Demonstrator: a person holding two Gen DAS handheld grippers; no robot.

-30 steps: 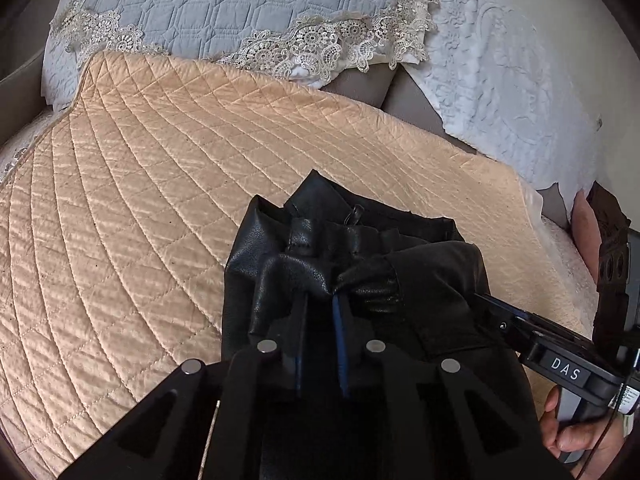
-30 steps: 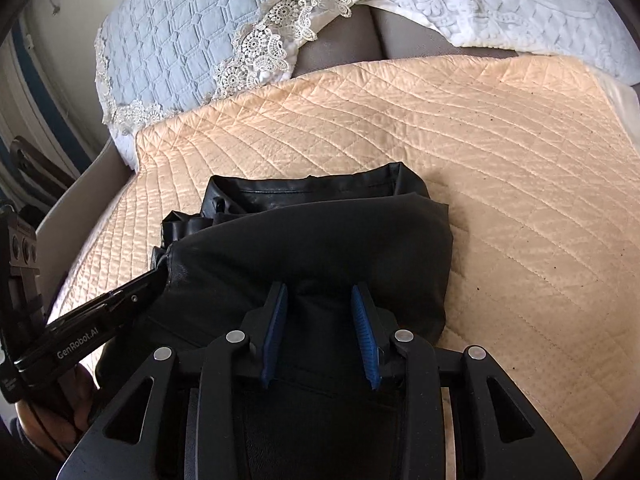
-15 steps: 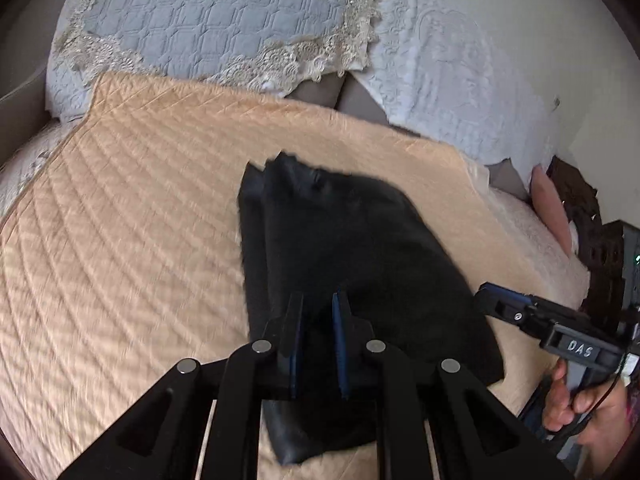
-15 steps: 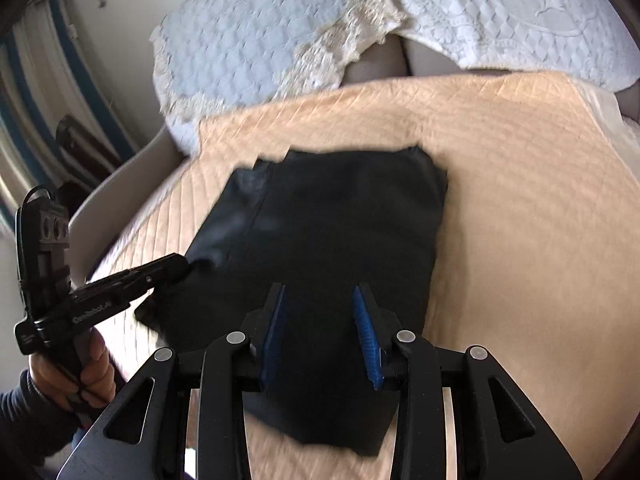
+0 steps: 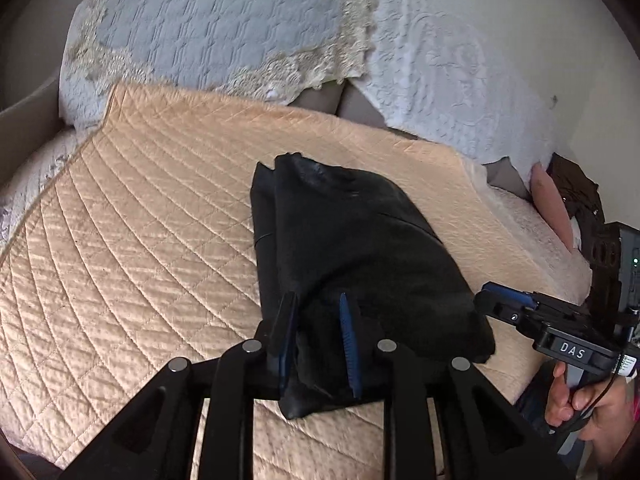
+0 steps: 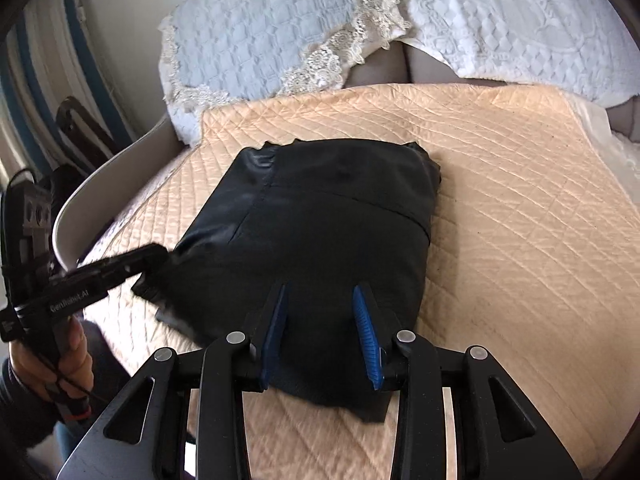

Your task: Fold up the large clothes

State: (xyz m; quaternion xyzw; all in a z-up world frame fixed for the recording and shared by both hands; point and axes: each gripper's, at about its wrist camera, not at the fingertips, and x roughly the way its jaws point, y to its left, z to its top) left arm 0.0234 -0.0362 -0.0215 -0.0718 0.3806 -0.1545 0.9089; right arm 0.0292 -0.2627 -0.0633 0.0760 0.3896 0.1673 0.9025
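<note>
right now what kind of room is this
Most likely a bedroom: a peach quilt covers a bed, lace-edged pillows lie at its head, and a folded black garment rests on the quilt.

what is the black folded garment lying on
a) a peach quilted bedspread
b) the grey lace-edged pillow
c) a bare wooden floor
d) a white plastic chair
a: the black garment lies folded flat on the peach quilted bedspread, well short of the lace-edged pillow at the head of the bed.
</note>
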